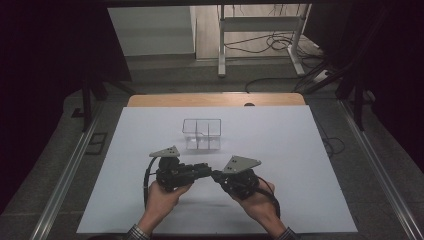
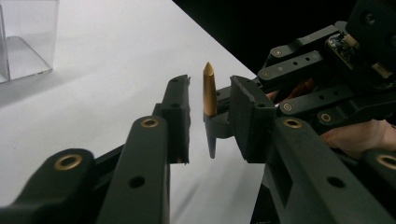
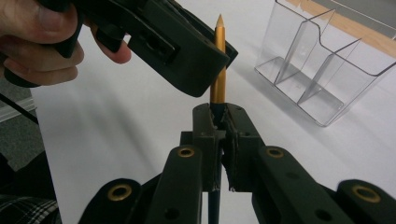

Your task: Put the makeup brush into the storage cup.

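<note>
**Pen handover, mid-air**

My right gripper [image 3: 220, 122] is clenched on the pen [image 3: 217, 60], holding it upright near the table's [image 1: 300, 150] middle, on the near side of the clear organizer [image 1: 202, 134]. My left gripper [image 2: 210, 119] brackets the gold barrel, jaws not yet pressing on it. I judge the pen light, stiff and slick; I'd grip mid-barrel, above the right jaws, squarely so it cannot pivot.
</note>
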`<action>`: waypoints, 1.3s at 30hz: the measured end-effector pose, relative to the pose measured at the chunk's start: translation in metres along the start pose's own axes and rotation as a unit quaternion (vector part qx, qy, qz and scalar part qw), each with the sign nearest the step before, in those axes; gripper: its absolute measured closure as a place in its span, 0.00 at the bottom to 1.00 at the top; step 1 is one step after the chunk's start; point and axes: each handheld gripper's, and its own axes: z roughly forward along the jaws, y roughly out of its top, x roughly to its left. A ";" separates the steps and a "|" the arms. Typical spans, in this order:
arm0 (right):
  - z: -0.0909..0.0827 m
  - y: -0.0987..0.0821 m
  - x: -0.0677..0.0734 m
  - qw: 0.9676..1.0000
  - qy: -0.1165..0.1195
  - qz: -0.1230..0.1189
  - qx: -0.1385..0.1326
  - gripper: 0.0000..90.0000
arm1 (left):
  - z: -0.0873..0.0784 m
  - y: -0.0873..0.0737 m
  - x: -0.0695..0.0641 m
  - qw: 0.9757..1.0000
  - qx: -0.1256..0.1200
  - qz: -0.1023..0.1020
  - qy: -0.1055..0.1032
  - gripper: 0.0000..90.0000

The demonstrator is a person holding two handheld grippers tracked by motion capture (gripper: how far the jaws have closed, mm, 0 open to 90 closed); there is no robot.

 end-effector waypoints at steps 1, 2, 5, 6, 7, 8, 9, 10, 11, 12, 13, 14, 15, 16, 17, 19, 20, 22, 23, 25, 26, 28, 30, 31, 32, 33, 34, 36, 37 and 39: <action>0.000 0.000 0.000 1.000 0.000 -0.001 0.001 0.93 | 0.000 0.000 0.000 1.000 0.000 0.000 0.000 0.79; 0.000 0.000 0.000 1.000 0.000 -0.001 0.001 0.93 | 0.000 0.000 0.000 1.000 0.000 -0.002 0.000 0.79; 0.002 0.000 0.002 1.000 0.000 -0.005 0.002 0.93 | 0.001 -0.001 0.000 1.000 0.001 -0.009 -0.003 0.84; 0.002 0.000 0.002 1.000 0.000 -0.005 0.002 0.93 | 0.001 -0.001 0.000 1.000 0.001 -0.009 -0.003 0.85; 0.002 0.001 0.002 1.000 0.000 -0.008 0.002 0.93 | 0.001 -0.001 0.000 1.000 0.002 -0.008 -0.005 0.87; 0.002 0.001 0.003 1.000 -0.001 -0.008 0.002 0.93 | 0.000 0.000 0.000 1.000 0.003 -0.007 -0.003 0.88; 0.003 0.001 0.003 1.000 -0.001 -0.009 0.001 0.93 | 0.000 0.000 0.000 1.000 0.004 -0.006 0.001 0.90; 0.003 0.001 0.003 1.000 0.000 -0.010 0.000 0.93 | -0.001 0.000 0.000 1.000 0.004 -0.007 0.000 0.92; 0.003 0.001 0.003 1.000 0.000 -0.010 0.000 0.93 | -0.001 0.000 0.000 1.000 0.004 -0.007 0.000 0.92; 0.003 0.001 0.004 1.000 0.000 -0.010 0.000 0.93 | -0.001 0.000 0.000 1.000 0.004 -0.008 0.000 0.92; 0.003 0.002 0.004 1.000 0.000 -0.011 0.000 0.92 | -0.001 0.000 0.000 1.000 0.005 -0.007 0.001 0.93; 0.004 0.002 0.004 1.000 0.001 -0.011 0.001 0.92 | -0.001 0.000 -0.001 1.000 0.006 -0.007 0.004 0.93; 0.004 0.002 0.004 1.000 0.001 -0.011 0.001 0.92 | -0.001 0.000 -0.001 1.000 0.006 -0.007 0.006 0.93; 0.005 0.001 0.003 1.000 0.004 -0.009 0.002 0.91 | -0.001 0.000 -0.002 1.000 0.007 -0.005 0.009 0.93; 0.005 0.001 0.002 1.000 0.006 -0.007 0.002 0.91 | -0.001 0.000 -0.002 1.000 0.007 -0.005 0.009 0.93; 0.005 0.001 0.002 1.000 0.007 -0.004 0.003 0.89 | -0.002 0.000 -0.003 1.000 0.006 0.001 0.017 0.93; 0.006 0.001 0.002 1.000 0.008 -0.004 0.005 0.86 | -0.002 0.001 -0.003 1.000 0.004 0.001 0.017 0.93; 0.006 0.001 0.002 1.000 0.006 -0.005 0.006 0.83 | -0.004 0.001 -0.004 1.000 0.001 0.002 0.020 0.93; 0.006 0.000 0.002 1.000 0.007 -0.005 0.009 0.81 | -0.004 0.001 -0.004 1.000 0.000 0.003 0.020 0.93; 0.006 0.001 0.002 1.000 0.006 -0.005 0.009 0.78 | -0.005 0.002 -0.004 1.000 0.000 0.005 0.022 0.93; 0.006 0.001 0.002 1.000 0.006 -0.005 0.009 0.78 | -0.006 0.002 -0.005 1.000 0.000 0.006 0.024 0.93; 0.005 0.001 0.002 1.000 0.006 -0.005 0.009 0.75 | -0.006 0.002 -0.006 1.000 -0.001 0.008 0.027 0.93; 0.004 0.001 0.002 1.000 0.005 -0.005 0.009 0.74 | -0.007 0.003 -0.006 1.000 -0.002 0.010 0.029 0.93; 0.003 0.001 0.001 1.000 0.006 -0.003 0.008 0.71 | -0.008 0.003 -0.007 0.999 -0.002 0.014 0.032 0.93; 0.003 0.001 0.001 1.000 0.007 -0.001 0.009 0.70 | -0.009 0.004 -0.007 0.999 -0.002 0.017 0.035 0.93; 0.002 0.000 0.001 1.000 0.008 -0.001 0.009 0.69 | -0.010 0.004 -0.007 0.999 -0.002 0.018 0.036 0.93; 0.002 0.000 0.000 1.000 0.008 0.000 0.011 0.68 | -0.010 0.004 -0.007 0.999 -0.002 0.020 0.039 0.93; 0.001 -0.001 -0.001 1.000 0.008 0.002 0.009 0.65 | -0.012 0.005 -0.008 0.999 -0.003 0.024 0.043 0.93; 0.001 -0.002 -0.001 1.000 0.010 0.005 0.010 0.64 | -0.012 0.006 -0.008 0.999 -0.002 0.027 0.046 0.93; -0.001 -0.002 -0.003 1.000 0.011 0.010 0.010 0.62 | -0.014 0.007 -0.009 0.998 -0.001 0.031 0.050 0.93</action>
